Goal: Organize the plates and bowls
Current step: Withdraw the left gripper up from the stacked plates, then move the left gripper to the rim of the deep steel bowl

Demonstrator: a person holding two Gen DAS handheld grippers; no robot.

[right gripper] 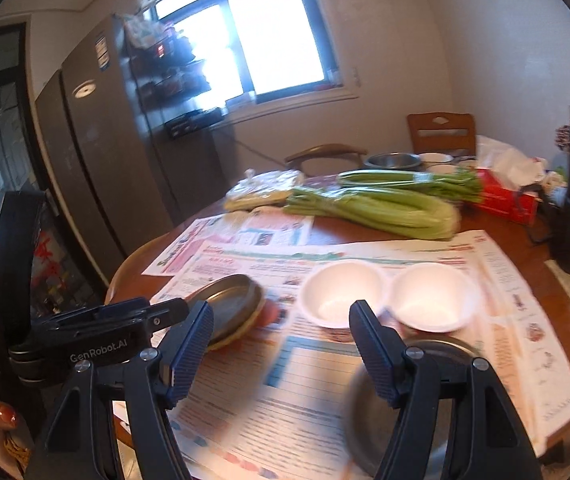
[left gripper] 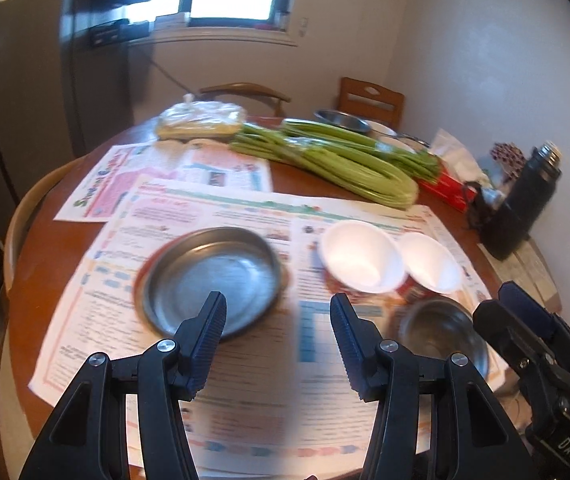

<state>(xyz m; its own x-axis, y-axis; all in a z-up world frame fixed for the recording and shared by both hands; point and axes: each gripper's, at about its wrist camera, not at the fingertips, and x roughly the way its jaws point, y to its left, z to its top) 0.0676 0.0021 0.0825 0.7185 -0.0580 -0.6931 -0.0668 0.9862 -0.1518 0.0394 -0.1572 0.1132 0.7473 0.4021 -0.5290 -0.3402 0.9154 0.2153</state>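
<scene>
A shallow steel plate (left gripper: 211, 278) lies on newspaper on the round table; it also shows in the right wrist view (right gripper: 227, 306). Two white bowls with red outsides (left gripper: 359, 256) (left gripper: 431, 262) stand side by side right of it, seen again in the right wrist view (right gripper: 343, 292) (right gripper: 433, 296). A small steel bowl (left gripper: 441, 332) sits in front of them, under my right gripper (right gripper: 281, 340). My left gripper (left gripper: 279, 320) hovers open and empty over the paper, its left finger above the plate's near rim. My right gripper is open and empty; its body shows at the left wrist view's right edge (left gripper: 525, 332).
Newspaper sheets (left gripper: 245, 208) cover the near table. Celery bunches (left gripper: 341, 156), a wrapped bag (left gripper: 201, 120), a steel bowl (left gripper: 341, 120), a red tissue box (left gripper: 449, 188) and a dark flask (left gripper: 525, 204) stand behind. Two chairs and a fridge lie beyond.
</scene>
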